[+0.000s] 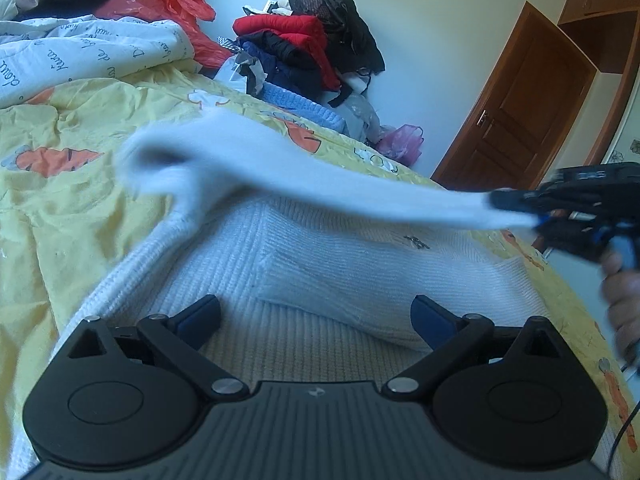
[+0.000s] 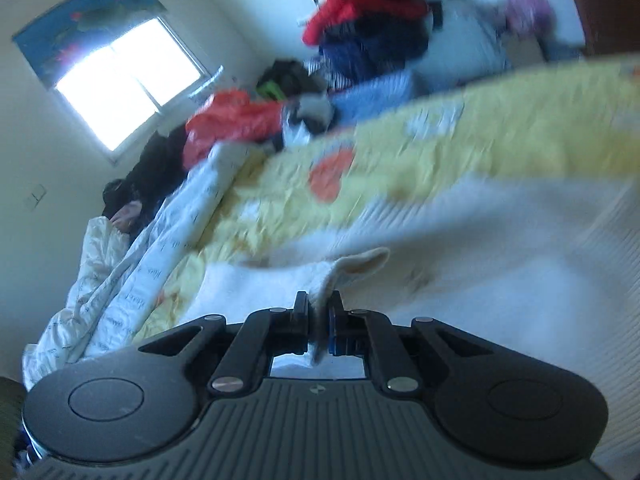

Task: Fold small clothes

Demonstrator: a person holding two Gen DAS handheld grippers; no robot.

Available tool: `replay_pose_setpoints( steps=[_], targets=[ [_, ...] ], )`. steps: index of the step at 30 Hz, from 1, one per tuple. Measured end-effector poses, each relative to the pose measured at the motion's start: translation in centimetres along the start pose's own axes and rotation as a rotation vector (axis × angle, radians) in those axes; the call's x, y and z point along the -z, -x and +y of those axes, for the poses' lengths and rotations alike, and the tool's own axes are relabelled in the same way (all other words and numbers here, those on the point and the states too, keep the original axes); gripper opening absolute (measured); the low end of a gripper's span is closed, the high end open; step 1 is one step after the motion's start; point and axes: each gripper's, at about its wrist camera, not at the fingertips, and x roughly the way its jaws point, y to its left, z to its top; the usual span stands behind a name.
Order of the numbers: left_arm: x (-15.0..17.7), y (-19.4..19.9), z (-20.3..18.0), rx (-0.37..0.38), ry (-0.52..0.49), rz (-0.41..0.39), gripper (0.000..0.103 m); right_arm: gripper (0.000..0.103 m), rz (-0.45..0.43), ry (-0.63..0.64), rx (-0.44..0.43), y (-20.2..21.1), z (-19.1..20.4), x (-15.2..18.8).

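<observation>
A white ribbed knit sweater lies on the yellow patterned bedsheet. My left gripper is open and empty, low over the sweater's near edge. My right gripper comes in from the right and is shut on the sweater's sleeve, which stretches blurred in the air above the body. In the right wrist view the right gripper pinches the sleeve cuff, with the sweater body beyond.
A white printed quilt is bunched at the far left of the bed. A pile of red, black and blue clothes and plastic bags sits at the far edge. A brown door stands at the right. A window shows in the right wrist view.
</observation>
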Motion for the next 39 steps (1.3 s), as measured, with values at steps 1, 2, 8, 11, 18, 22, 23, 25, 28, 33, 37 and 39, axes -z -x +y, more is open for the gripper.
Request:
replay_pose_setpoints(
  steps=[1,2,8,11,18,22,23,25,28,33,37,39],
  targets=[
    [0.0,0.0,0.0,0.000,0.001,0.000,0.102,0.012,-0.014,0.020,0.026,1.1,-0.6,-0.8],
    [0.0,0.0,0.0,0.001,0.001,0.000,0.102,0.012,-0.027,0.034,0.062,2.4,-1.6,-1.6],
    [0.0,-0.1,0.0,-0.001,-0.002,0.001,0.102,0.008,-0.034,-0.013,0.249,7.7,-8.6,-2.4],
    [0.0,-0.1,-0.1,-0.007,-0.009,0.003,0.102,0.003,-0.013,-0.048,0.288,8.1,-11.2,-0.9],
    [0.0,-0.2,-0.4,-0.022,-0.028,0.008,0.102,0.037,-0.081,-0.266,0.222,8.7,-15.0,1.7],
    [0.0,-0.2,-0.4,-0.026,-0.034,0.011,0.102,0.041,-0.054,-0.294,0.170,8.4,-15.0,2.0],
    [0.0,-0.2,-0.4,-0.027,-0.036,0.012,0.102,0.041,-0.034,-0.288,0.173,7.9,-14.9,2.1],
    [0.0,-0.2,-0.4,-0.028,-0.038,0.012,0.102,0.042,-0.002,-0.276,0.168,7.2,-14.4,2.3],
    [0.0,-0.2,-0.4,-0.028,-0.038,0.012,0.102,0.048,0.061,-0.249,0.192,5.6,-13.8,2.8],
    [0.0,-0.2,-0.4,-0.026,-0.036,0.012,0.102,0.013,0.082,-0.147,0.210,4.2,-11.6,2.5],
    [0.0,-0.2,-0.4,-0.025,-0.035,0.011,0.102,0.010,-0.112,-0.016,0.160,8.0,-8.3,0.1],
    [0.0,-0.2,-0.4,-0.026,-0.036,0.011,0.102,0.010,-0.089,-0.021,0.241,7.5,-9.9,-0.3]
  ],
)
